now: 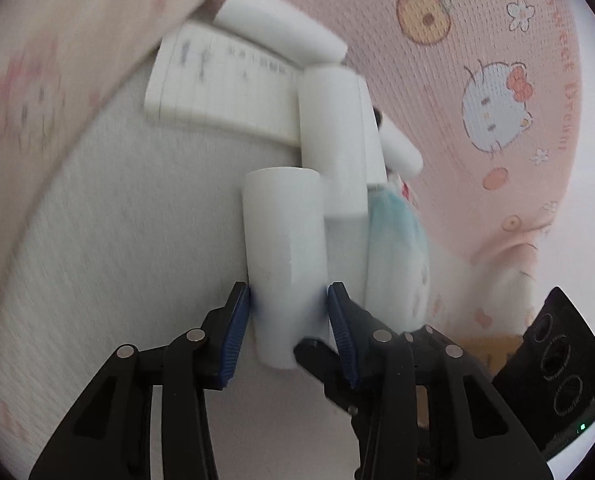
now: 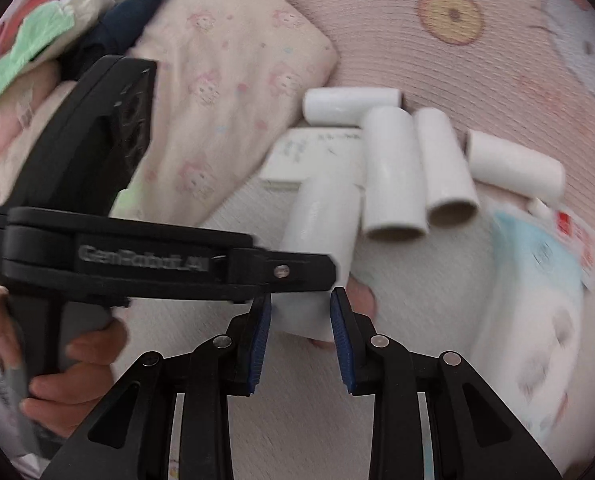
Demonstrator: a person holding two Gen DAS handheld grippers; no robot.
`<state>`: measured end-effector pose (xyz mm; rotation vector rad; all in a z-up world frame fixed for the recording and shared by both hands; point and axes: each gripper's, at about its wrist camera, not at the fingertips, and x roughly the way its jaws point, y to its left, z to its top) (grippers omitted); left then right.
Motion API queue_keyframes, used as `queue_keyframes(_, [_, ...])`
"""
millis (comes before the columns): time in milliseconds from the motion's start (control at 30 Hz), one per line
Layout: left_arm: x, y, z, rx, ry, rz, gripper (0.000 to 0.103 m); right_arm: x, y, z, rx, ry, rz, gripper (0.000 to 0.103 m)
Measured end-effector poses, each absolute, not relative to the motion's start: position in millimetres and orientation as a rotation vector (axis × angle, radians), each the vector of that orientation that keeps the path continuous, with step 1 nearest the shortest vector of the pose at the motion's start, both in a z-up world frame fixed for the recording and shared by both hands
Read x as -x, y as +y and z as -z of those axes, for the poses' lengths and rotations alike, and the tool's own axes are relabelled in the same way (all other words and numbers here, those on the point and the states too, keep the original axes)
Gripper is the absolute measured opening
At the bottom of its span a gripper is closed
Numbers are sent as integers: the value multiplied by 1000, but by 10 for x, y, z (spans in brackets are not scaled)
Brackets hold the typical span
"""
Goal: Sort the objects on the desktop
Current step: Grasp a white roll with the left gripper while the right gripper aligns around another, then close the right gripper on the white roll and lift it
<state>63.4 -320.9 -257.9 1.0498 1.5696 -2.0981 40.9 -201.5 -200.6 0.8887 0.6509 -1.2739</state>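
Observation:
My left gripper (image 1: 289, 300) is shut on a white paper roll (image 1: 285, 248), its blue pads pressed to both sides of the roll's near end. The same roll shows in the right wrist view (image 2: 321, 224), with the left gripper's black body (image 2: 169, 268) across it. Several more white rolls (image 2: 393, 172) lie side by side beyond it, next to a lined notepad (image 1: 221, 88). My right gripper (image 2: 300, 312) is open and empty, just in front of the held roll's near end.
A blue and white tissue pack (image 2: 533, 280) lies right of the rolls; it also shows in the left wrist view (image 1: 393, 248). A pink cartoon-print pillow (image 2: 233, 80) and piled clothes (image 2: 37, 28) lie at the left. A pink cartoon-print mat (image 1: 477, 80) lies behind.

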Motion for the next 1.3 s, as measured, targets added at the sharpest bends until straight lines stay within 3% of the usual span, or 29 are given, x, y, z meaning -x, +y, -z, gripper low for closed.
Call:
queue_keyframes(267, [-679,-2877,2503,-1050,1582,2171,40,-302,-1670,1977,-962,598,1353,28])
queue_keyframes(500, [-596,-2560,2394,-1162,1400,2304,40,-295,-1385,1960,-912,634,1369,28])
queue_keyframes(733, [-492,-2431,2322,-1232,1366,2345,40,-125,-1187,1907,-968,590,1373,28])
queue_keyframes(800, [-473,-2448,2301,-1234,1364,2332,42,-24,-1203,1900,-1040,537,1332,28])
queue_keyframes(867, [-464,-2498,2274,-1221,1358,2310,52,86,-1232,1899,-1122,486,1310,28])
queue_keyframes(1000, [-451,-2599,2227,-1205,1275,2299,55,227,-1324,1881,-1184,442,1343,29])
queue_keyframes(1300, [-438,-2958,2372,-1119,1442,2150,55,39,-1604,1867,-1148,523,1273,29])
